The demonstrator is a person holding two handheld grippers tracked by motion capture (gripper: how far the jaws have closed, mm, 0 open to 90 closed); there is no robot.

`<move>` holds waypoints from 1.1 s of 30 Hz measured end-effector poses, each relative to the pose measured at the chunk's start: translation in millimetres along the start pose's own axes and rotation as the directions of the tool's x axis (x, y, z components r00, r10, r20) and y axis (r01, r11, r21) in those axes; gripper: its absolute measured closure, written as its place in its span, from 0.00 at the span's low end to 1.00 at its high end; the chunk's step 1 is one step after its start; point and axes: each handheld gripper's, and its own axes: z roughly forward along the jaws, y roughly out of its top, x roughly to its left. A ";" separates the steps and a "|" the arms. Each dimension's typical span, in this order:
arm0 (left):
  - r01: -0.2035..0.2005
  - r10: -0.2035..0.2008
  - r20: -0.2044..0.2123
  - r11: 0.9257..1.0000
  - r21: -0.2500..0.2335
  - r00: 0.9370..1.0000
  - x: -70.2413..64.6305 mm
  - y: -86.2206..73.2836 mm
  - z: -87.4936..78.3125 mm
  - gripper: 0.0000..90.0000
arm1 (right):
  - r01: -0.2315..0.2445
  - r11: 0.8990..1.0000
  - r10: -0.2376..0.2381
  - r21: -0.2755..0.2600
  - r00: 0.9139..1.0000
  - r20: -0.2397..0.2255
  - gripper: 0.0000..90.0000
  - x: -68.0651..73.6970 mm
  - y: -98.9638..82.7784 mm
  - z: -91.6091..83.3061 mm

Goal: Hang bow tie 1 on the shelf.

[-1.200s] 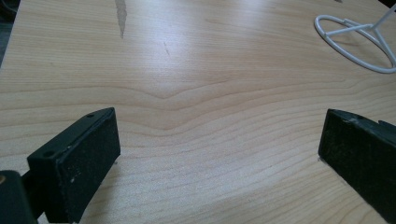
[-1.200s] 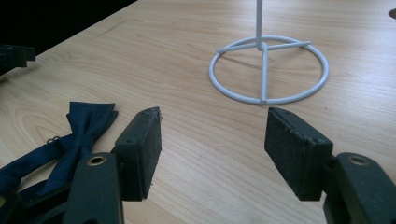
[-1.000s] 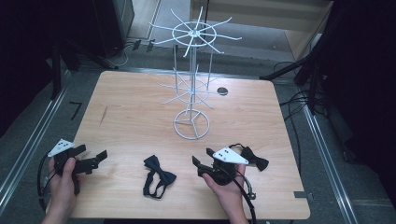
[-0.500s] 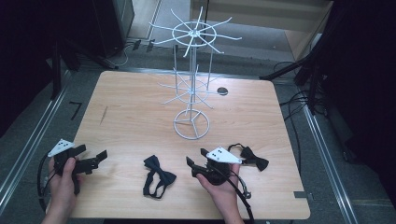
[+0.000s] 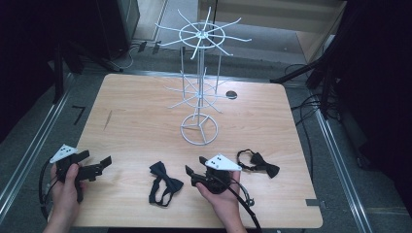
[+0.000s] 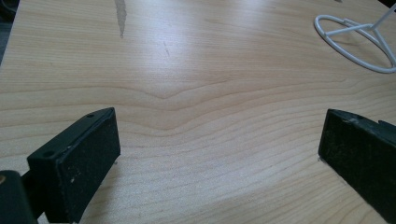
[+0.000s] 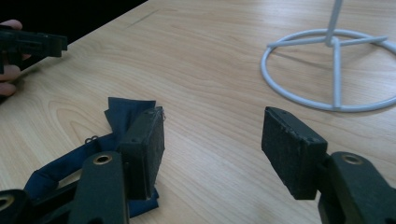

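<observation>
Near the tabletop's front edge, right gripper (image 5: 193,171) jaws parted and just closing beside dark blue fabric bow tie (image 5: 164,183), nothing pinched, left gripper (image 5: 97,164) spread over bare wood.

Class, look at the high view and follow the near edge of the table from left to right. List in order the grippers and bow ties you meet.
left gripper → dark blue bow tie → right gripper → black bow tie

White wire stand (image 5: 199,92), second bow tie (image 5: 260,163)
</observation>
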 end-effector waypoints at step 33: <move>0.002 -0.002 0.001 1.000 0.000 1.000 0.2 0.0 0.2 0.00 | 0.056 0.993 -0.046 0.104 0.994 -0.096 0.42 45.2 -14.5 39.8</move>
